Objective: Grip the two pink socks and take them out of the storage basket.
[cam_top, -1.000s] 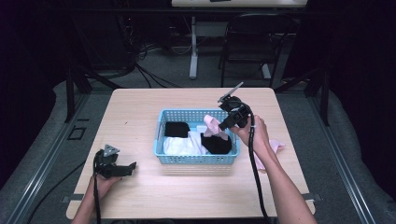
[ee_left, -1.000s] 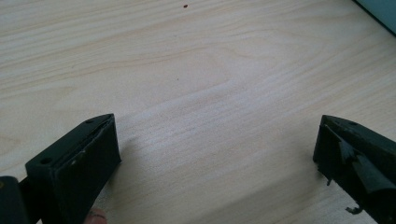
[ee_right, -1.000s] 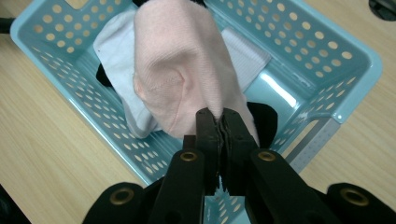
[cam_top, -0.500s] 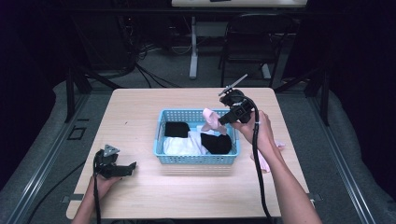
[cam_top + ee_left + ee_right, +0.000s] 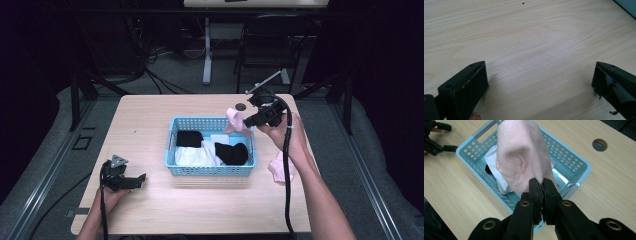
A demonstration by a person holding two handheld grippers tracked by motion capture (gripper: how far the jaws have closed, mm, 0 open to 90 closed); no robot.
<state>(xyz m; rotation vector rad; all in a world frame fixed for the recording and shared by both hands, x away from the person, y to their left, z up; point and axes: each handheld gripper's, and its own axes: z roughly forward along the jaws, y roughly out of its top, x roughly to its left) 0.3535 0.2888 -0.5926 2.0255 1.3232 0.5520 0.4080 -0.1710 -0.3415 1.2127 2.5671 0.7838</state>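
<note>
A light blue perforated basket (image 5: 210, 170) sits mid-table and holds black and white socks. My right gripper (image 5: 246, 123) is shut on a pink sock (image 5: 233, 119), held above the basket's far right corner. In the right gripper view the pink sock (image 5: 521, 157) hangs from the closed jaws over the basket (image 5: 579, 161). Another pink sock (image 5: 278, 169) lies on the table right of the basket, partly hidden by the forearm. My left gripper (image 5: 141, 179) rests low at the table's front left, open, with bare wood between its fingers (image 5: 464, 85).
A round cable hole (image 5: 241, 106) is in the tabletop behind the basket. The wooden table (image 5: 150, 120) has free surface left of the basket. A chair and table legs stand on the floor beyond the far edge.
My right gripper has lifted the pink sock up and back from inside the basket toward its far right corner. The left gripper has not moved.
</note>
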